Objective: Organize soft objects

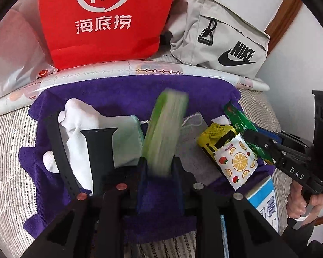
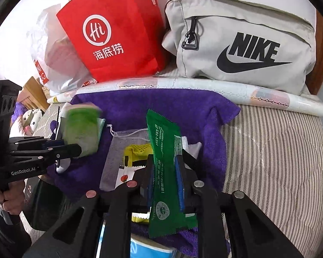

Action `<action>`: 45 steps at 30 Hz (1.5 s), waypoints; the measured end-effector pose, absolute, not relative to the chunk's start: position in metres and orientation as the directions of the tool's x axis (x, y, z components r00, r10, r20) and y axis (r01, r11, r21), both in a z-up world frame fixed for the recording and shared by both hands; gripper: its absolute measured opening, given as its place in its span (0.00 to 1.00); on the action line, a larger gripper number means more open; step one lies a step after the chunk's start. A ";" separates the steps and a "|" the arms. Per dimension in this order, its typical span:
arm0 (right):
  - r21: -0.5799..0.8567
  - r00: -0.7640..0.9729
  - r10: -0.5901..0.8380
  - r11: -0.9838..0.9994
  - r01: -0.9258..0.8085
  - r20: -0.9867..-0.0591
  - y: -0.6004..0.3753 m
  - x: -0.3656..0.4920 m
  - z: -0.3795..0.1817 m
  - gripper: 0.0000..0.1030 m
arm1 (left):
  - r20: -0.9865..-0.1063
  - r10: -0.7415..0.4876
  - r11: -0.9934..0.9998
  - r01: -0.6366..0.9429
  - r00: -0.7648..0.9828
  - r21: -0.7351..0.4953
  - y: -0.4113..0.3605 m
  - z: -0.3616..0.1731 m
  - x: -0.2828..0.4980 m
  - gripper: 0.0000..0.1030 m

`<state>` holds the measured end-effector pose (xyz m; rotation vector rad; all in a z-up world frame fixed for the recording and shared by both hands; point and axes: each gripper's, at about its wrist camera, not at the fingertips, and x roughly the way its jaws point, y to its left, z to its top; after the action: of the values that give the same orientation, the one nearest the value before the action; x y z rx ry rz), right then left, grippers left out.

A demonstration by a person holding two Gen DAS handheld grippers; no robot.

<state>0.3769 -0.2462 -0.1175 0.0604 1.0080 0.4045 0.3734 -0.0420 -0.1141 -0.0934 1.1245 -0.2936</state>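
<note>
Left gripper (image 1: pixel 159 165) clamps a green sponge (image 1: pixel 164 133) above the purple towel (image 1: pixel 127 96).

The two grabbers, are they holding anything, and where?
Yes. The left gripper pinches the green sponge at its lower end. The right gripper clamps the green packet around its middle.

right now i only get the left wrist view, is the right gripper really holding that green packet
observer: Yes. In the right wrist view the flat green foil packet stands upright, pinched between the right gripper's blue-padded fingers.
operator: and my green block, how much of it do i have
observer: Only its lower end. Seen from the side, the light green and white soft block sticks up past the left gripper.
operator: anything off my left edge
observer: A white plush toy shows left of the purple terry towel.
</note>
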 end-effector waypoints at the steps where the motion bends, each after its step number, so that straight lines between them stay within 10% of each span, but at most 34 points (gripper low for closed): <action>1: 0.233 0.469 0.356 0.925 -0.301 -0.808 -0.246 0.377 -0.117 0.19 | -0.873 -0.279 0.958 0.184 0.399 -0.222 -0.041 -0.113 0.373 0.27; 17: 0.238 0.533 0.364 0.927 -0.292 -0.764 -0.253 0.328 -0.068 0.46 | -0.843 -0.258 0.964 0.185 0.472 -0.191 -0.036 -0.071 0.328 0.37; 27: 0.235 0.589 0.356 0.933 -0.273 -0.726 -0.252 0.266 -0.029 0.79 | -0.800 -0.223 0.973 0.182 0.557 -0.145 -0.032 -0.035 0.257 0.60; 45: 0.172 0.722 0.299 0.954 -0.246 -0.624 -0.245 0.130 0.011 0.99 | -0.696 -0.130 0.991 0.112 0.706 -0.072 -0.025 0.012 0.121 0.92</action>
<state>0.1305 -0.2445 0.0107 0.0791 0.7028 0.3017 0.1211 -0.0254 0.0116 -0.0255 0.7747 -0.1344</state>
